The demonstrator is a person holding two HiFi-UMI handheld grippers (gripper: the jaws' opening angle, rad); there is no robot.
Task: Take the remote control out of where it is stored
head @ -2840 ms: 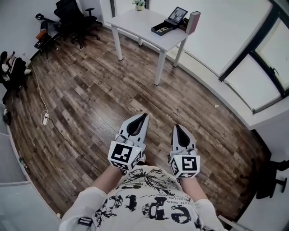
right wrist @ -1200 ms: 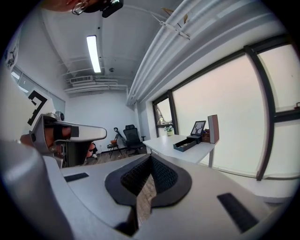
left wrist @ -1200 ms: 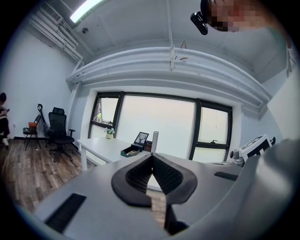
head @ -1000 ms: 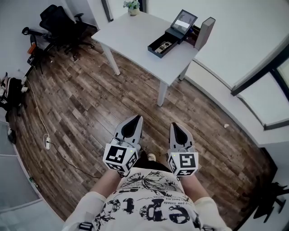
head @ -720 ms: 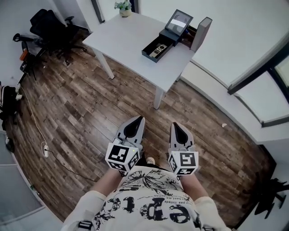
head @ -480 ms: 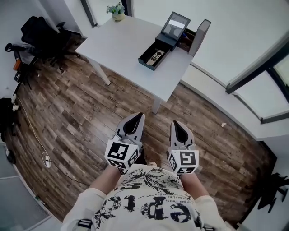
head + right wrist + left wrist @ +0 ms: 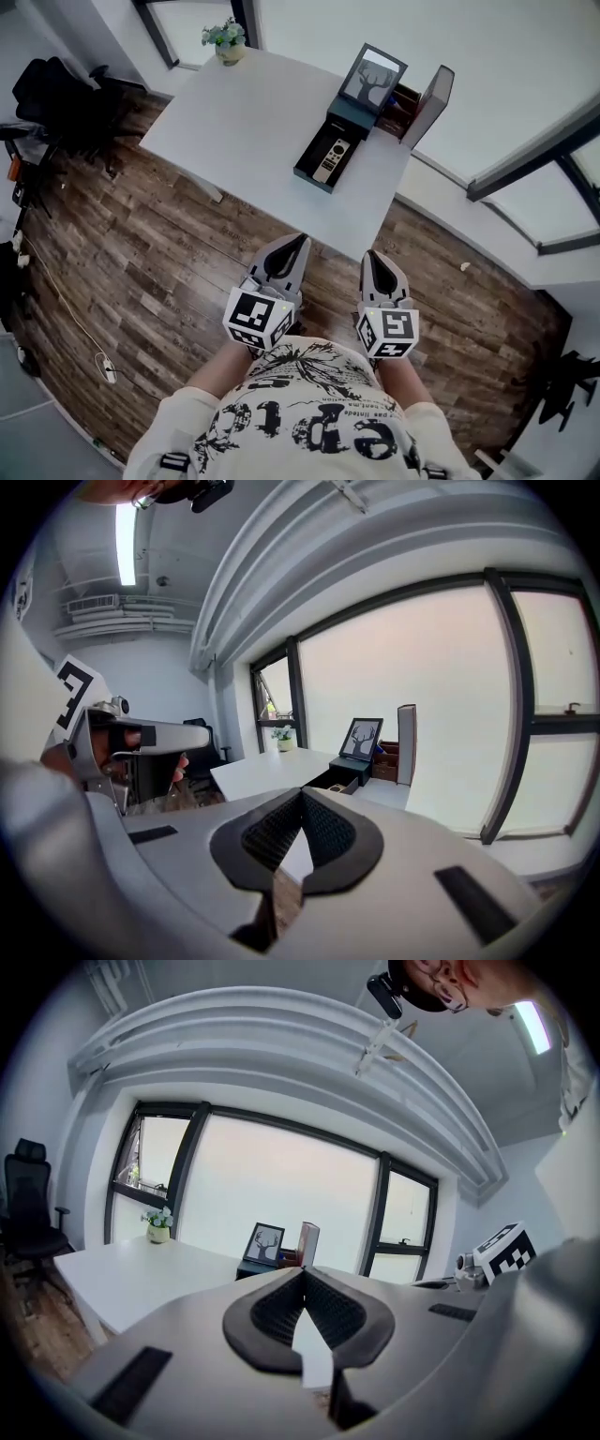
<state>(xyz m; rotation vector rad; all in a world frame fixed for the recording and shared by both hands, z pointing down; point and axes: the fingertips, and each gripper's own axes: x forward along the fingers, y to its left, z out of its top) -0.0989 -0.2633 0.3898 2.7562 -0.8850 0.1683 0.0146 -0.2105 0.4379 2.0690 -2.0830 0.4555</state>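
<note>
The left gripper (image 7: 298, 240) and right gripper (image 7: 372, 255) are both pinched together, empty. Ahead of them, the remote control (image 7: 329, 159) lies in an open drawer (image 7: 313, 180).

this is looking like an office or study room. a white table (image 7: 253, 122) is standing on a wood-plank floor (image 7: 141, 272) at the top centre of the head view, carrying a small potted plant (image 7: 225, 42) and a framed deer picture (image 7: 372, 80) along its far side. a black office chair (image 7: 56, 98) is sitting at the upper left, and a white cable with a plug block (image 7: 108, 370) is trailing at the lower left. tall dark-framed windows (image 7: 272, 1194) are filling the wall across the middle of the left gripper view. a strip light (image 7: 125, 541) is glowing on the ceiling at the upper left of the right gripper view.
</note>
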